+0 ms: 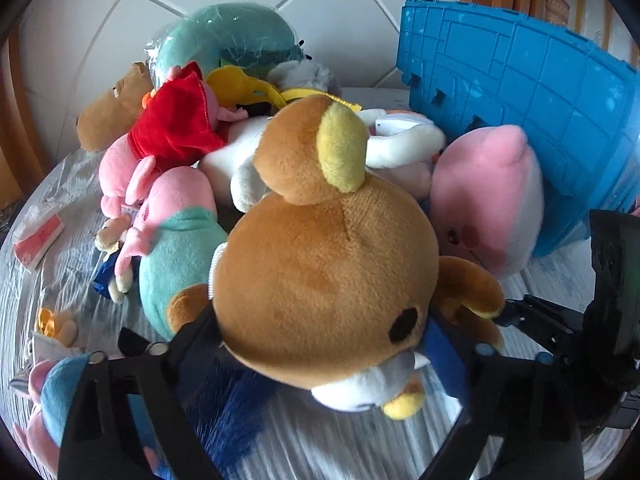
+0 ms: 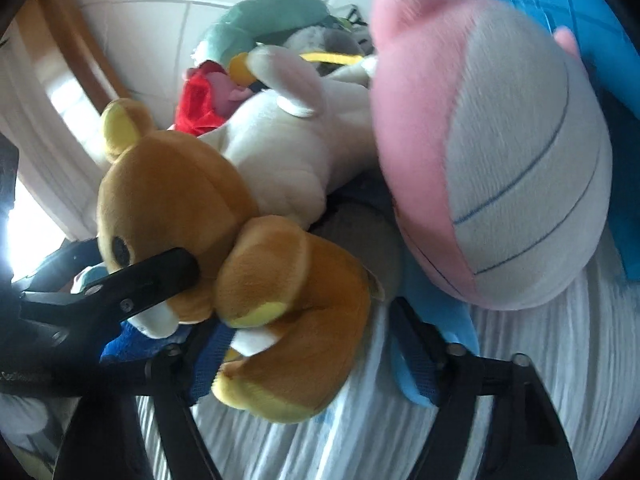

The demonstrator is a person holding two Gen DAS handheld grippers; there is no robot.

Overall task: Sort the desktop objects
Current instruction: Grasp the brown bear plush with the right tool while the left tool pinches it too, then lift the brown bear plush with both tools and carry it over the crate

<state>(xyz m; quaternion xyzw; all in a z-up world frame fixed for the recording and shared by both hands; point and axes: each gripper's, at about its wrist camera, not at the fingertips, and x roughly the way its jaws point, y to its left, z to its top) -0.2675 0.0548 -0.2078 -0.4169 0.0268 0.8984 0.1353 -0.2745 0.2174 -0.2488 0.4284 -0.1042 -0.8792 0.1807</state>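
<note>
Nearest the lens: brown bear plush on the desk, head between the wide, unclenched fingers of the left tool. Body lying rightward toward the right tool, which brackets the bear's leg; pad contact unclear. Long axis left to right. Pink-and-white plush just beside on the right, white plush behind, blue crate far right.
</note>
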